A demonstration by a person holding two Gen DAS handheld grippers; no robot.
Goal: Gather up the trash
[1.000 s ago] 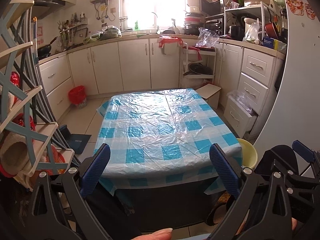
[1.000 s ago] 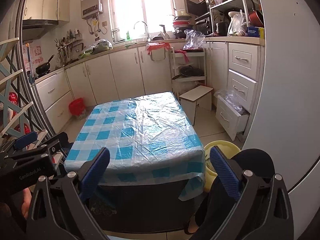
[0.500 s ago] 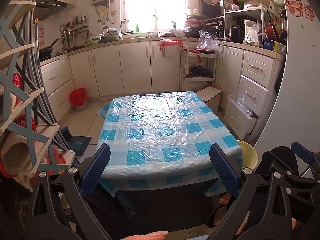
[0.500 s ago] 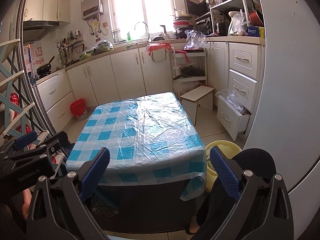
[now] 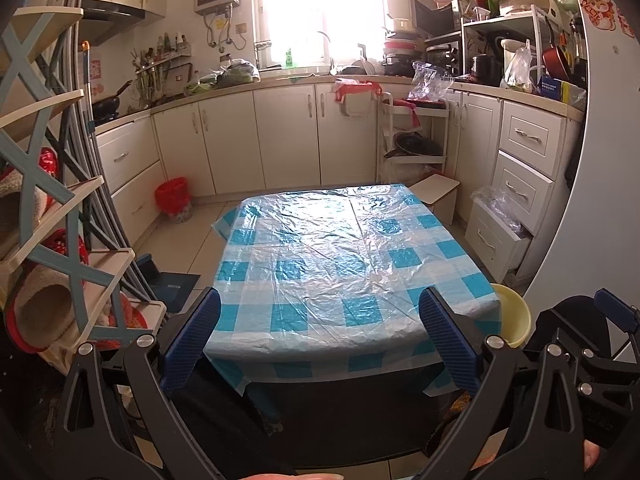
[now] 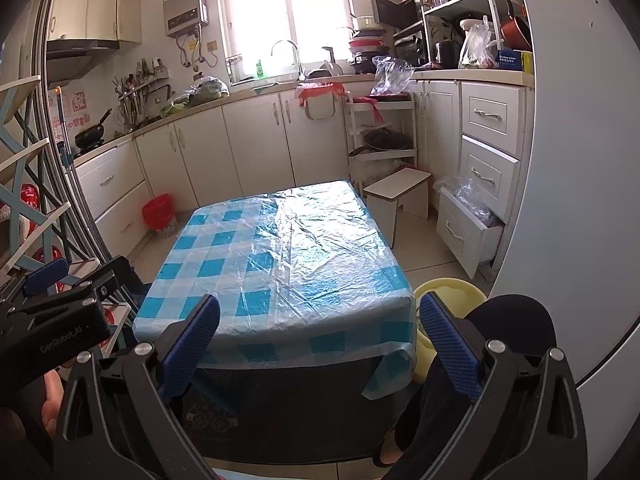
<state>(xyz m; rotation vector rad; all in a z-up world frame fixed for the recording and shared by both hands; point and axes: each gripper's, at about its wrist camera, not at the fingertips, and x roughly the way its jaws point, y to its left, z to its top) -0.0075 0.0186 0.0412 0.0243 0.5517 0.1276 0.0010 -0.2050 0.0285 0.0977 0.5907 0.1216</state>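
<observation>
While spread wide, both grippers face the table.

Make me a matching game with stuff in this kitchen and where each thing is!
Things:
1. red bin
2. yellow basin
3. white stool
4. black pan

Places:
A. on the stove at the left
B. on the floor by the left cabinets
C. beside the table's near right corner
D. past the table's far right corner

Pairs: 1-B, 2-C, 3-D, 4-A
</observation>
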